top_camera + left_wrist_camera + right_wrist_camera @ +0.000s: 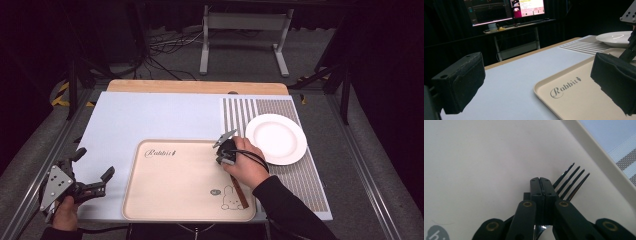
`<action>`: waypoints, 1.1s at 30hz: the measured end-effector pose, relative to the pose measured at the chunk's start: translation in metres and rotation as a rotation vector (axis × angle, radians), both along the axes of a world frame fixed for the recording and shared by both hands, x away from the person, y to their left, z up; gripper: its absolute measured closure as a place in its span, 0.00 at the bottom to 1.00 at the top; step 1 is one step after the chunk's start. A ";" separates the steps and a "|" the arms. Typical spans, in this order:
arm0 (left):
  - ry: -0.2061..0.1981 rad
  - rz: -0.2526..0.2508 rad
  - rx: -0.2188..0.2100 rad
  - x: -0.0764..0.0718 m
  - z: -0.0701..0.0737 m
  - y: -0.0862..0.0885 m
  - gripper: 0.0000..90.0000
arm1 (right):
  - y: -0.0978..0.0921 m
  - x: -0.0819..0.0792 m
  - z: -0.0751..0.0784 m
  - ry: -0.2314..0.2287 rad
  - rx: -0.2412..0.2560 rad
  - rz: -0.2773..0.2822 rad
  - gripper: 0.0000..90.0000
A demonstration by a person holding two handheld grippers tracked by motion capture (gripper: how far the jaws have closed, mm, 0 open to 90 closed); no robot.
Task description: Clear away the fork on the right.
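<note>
Over the right part of the tray, near its far right corner, the right tongs are pressed together on a fork. From the right gripper view, the two black jaws meet with no gap, and the four dark prongs of the fork stick out just beside them, above the pale surface of the tray. Whether the fork touches the tray, I cannot tell. From the high view, the right hand holds these tongs above the tray, and a brown handle reaches from under the hand toward the rabbit drawing on the tray.

Left of the tray, near the front left corner of the tabletop, the left tongs are wide apart and hold nothing. Their black pads show far apart in the left gripper view.

Right of the tray, close to its far right corner, a white plate lies on the striped mat.
</note>
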State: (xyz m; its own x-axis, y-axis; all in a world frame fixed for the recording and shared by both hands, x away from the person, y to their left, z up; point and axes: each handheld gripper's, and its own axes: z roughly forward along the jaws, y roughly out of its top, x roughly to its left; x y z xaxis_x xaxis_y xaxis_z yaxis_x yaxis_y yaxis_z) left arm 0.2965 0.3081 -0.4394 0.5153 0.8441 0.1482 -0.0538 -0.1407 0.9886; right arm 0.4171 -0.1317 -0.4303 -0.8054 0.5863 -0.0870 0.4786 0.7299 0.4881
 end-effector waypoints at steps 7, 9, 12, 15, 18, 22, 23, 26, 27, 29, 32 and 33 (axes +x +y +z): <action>0.005 -0.001 0.002 0.000 0.000 0.000 0.00 | -0.009 0.003 0.001 0.005 -0.007 -0.029 1.00; 0.008 -0.003 -0.002 0.000 0.000 -0.001 0.00 | -0.012 0.003 0.001 0.008 -0.009 -0.044 1.00; 0.009 -0.002 -0.002 0.000 -0.001 -0.001 0.00 | -0.017 0.005 0.001 0.006 -0.011 -0.051 1.00; 0.006 0.000 0.005 0.001 -0.001 -0.001 0.00 | -0.021 0.006 0.002 0.010 -0.010 -0.072 1.00; 0.008 0.001 0.004 0.001 -0.001 -0.001 0.00 | -0.025 0.006 0.002 0.012 -0.011 -0.081 1.00; 0.008 0.001 0.003 0.001 -0.001 -0.001 0.00 | -0.029 0.006 0.002 0.003 -0.025 -0.096 1.00; 0.008 0.001 0.003 0.001 -0.001 -0.001 0.00 | -0.029 0.006 0.002 0.002 -0.026 -0.098 1.00; 0.008 0.001 0.004 0.001 -0.001 -0.001 0.00 | -0.032 0.007 0.002 -0.002 -0.030 -0.113 1.00; 0.008 0.001 0.003 0.001 -0.001 -0.001 0.00 | -0.033 0.007 0.002 -0.004 -0.033 -0.118 1.00; 0.008 0.002 0.004 0.001 -0.001 -0.001 0.00 | -0.034 0.007 0.003 -0.002 -0.034 -0.123 1.00; 0.008 0.001 0.004 0.001 -0.001 -0.001 0.00 | -0.036 0.007 0.002 -0.006 -0.035 -0.130 1.00; 0.008 0.001 0.004 0.001 -0.001 -0.001 0.00 | -0.036 0.007 0.003 -0.004 -0.036 -0.137 1.00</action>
